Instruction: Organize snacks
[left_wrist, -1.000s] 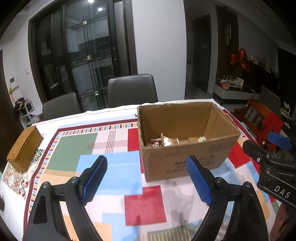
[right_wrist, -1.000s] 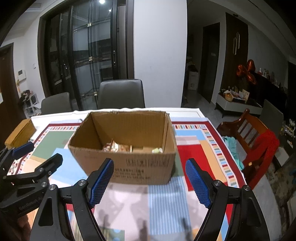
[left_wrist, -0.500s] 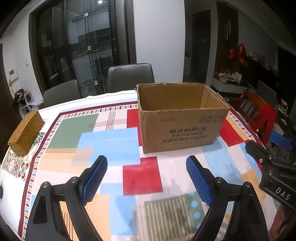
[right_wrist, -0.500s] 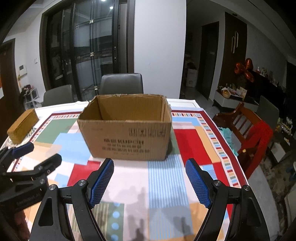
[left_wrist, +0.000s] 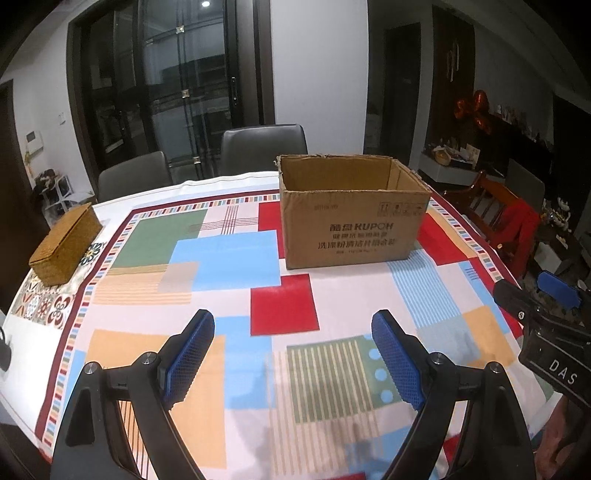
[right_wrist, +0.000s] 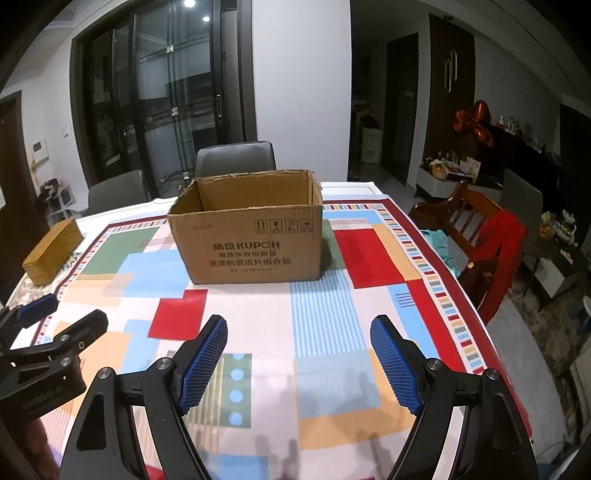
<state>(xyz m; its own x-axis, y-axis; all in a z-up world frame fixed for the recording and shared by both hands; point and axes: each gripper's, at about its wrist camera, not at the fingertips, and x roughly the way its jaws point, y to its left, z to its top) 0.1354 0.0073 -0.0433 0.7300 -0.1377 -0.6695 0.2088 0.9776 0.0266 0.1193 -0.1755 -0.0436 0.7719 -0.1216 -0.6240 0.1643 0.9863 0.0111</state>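
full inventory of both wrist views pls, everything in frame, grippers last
cardboard box: 1, brown, open top, printed front, far centre of table; contents not visible
woven box: 1, tan, lidded, table's far left edge
tablecloth: 1, multicolour blocks with striped border, covers the table
grey chairs: 2, behind the table
wooden chair: 1, brown, red cloth draped over it, right of table
glass doors: dark frame, back wall
red balloon: 1, right background
left gripper: blue pads, open, empty, above tablecloth
right gripper: blue pads, open, empty, above tablecloth
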